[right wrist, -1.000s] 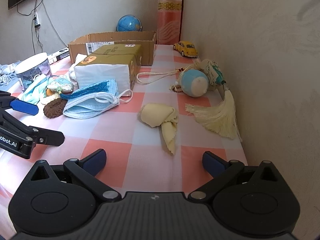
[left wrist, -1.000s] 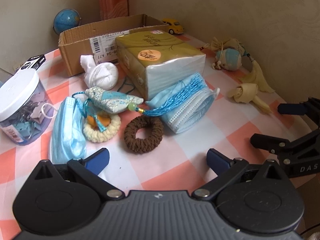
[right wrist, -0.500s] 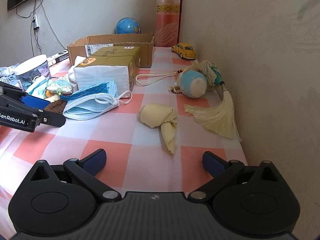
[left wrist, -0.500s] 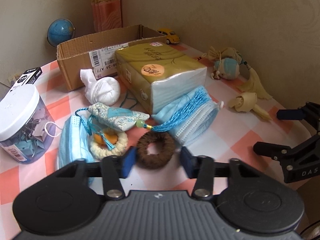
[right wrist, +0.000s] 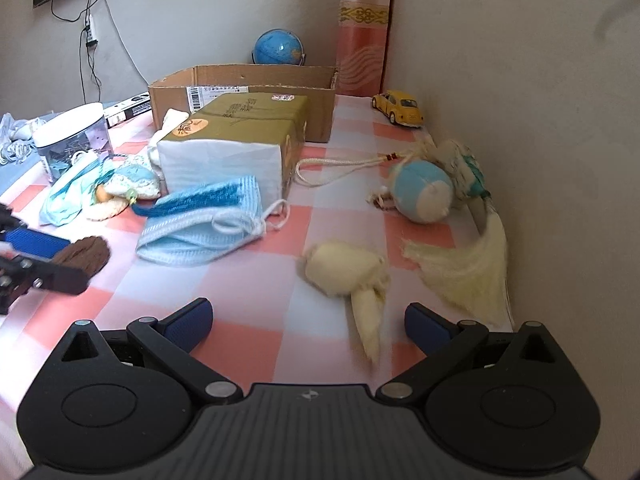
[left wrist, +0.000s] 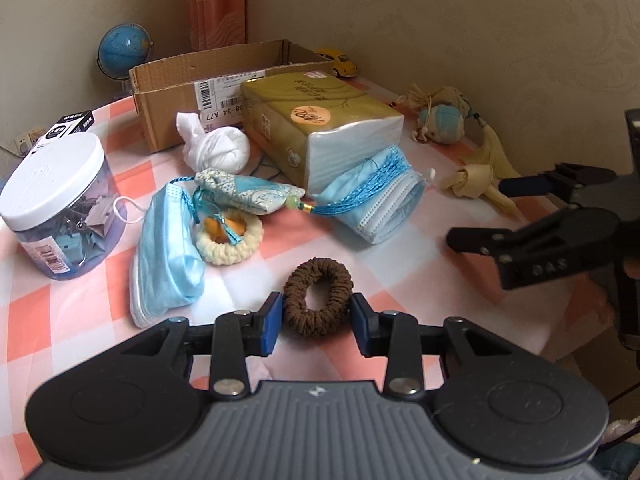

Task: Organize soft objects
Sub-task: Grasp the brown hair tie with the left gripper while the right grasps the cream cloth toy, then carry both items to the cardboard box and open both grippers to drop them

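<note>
My left gripper (left wrist: 317, 320) is shut on a brown scrunchie (left wrist: 318, 298), held near the table's front; it also shows in the right wrist view (right wrist: 84, 256). My right gripper (right wrist: 308, 322) is open and empty, just short of a knotted cream cloth (right wrist: 348, 270), also in the left wrist view (left wrist: 474, 180). On the checked table lie a stack of blue masks (left wrist: 380, 200), a single blue mask (left wrist: 166, 248), a cream scrunchie (left wrist: 230, 236), a patterned sachet with blue tassel (left wrist: 248, 194), a white cloth bundle (left wrist: 218, 150) and a blue-and-cream pouch with tassel (right wrist: 424, 192).
An open cardboard box (left wrist: 224, 80) stands at the back, with a tissue pack (left wrist: 320, 124) in front of it. A jar of clips (left wrist: 60, 208) is at left. A yellow toy car (right wrist: 398, 108) and a globe (right wrist: 278, 46) are near the wall at right.
My left gripper closed on the brown scrunchie and drew it back toward the front, away from the other items. My right gripper moved forward toward the cream cloth.
</note>
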A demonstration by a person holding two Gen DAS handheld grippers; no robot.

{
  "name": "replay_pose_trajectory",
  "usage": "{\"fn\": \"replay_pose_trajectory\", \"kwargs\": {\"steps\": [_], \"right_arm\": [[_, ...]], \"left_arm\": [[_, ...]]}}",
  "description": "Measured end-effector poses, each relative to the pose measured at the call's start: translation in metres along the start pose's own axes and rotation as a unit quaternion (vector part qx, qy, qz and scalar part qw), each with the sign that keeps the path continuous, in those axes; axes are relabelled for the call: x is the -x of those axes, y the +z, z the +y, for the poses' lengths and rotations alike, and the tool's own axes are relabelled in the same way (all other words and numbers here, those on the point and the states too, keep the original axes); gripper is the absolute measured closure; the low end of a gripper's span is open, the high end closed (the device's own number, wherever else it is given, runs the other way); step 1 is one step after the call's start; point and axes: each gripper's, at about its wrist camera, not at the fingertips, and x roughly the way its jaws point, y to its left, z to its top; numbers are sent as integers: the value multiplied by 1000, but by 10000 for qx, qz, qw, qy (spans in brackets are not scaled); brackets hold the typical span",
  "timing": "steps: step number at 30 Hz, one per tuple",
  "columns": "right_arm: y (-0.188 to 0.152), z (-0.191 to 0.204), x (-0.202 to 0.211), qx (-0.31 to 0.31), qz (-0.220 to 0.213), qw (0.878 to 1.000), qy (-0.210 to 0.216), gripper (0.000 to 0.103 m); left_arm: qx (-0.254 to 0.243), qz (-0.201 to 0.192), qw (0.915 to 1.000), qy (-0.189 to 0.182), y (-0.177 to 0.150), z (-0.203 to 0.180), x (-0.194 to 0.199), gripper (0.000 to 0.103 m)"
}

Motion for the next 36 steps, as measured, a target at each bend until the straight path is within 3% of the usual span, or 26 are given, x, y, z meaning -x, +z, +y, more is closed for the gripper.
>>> {"fn": "replay_pose_trajectory", "kwargs": {"steps": [6, 8, 11, 16, 19, 22, 31, 36], "right_arm": [[8, -2, -9, -49, -23, 9999, -112, 0], [8, -3, -10, -46, -38, 9999, -124, 2], [11, -2, -9, -23, -48, 9998, -174, 11], [15, -3, -8, -4, -19, 9993, -364, 31], [18, -4, -7, -54, 35, 9991, -422, 48], [21, -5, -6, -52, 91, 9989, -466, 54], [27, -3, 14, 50, 80, 9991, -420, 55], [38, 2, 32, 265, -19, 9991, -320, 56]], "left_arm": [[-23, -62, 10000, -37, 2, 1, -3, 62], [-30, -68, 10000, -66, 3, 0, -5, 56], [-83, -67, 9999, -92, 4, -2, -6, 51], [-78, -96, 9999, -94, 5, -1, -8, 52], [-150, -88, 9998, -72, 5, -1, -8, 55], [-244, -75, 9997, -21, 5, -1, -7, 65], [-484, 163, 9983, -296, 8, 5, 9, 69], [-730, 107, 9968, -309, 27, 9, 26, 69]]}}
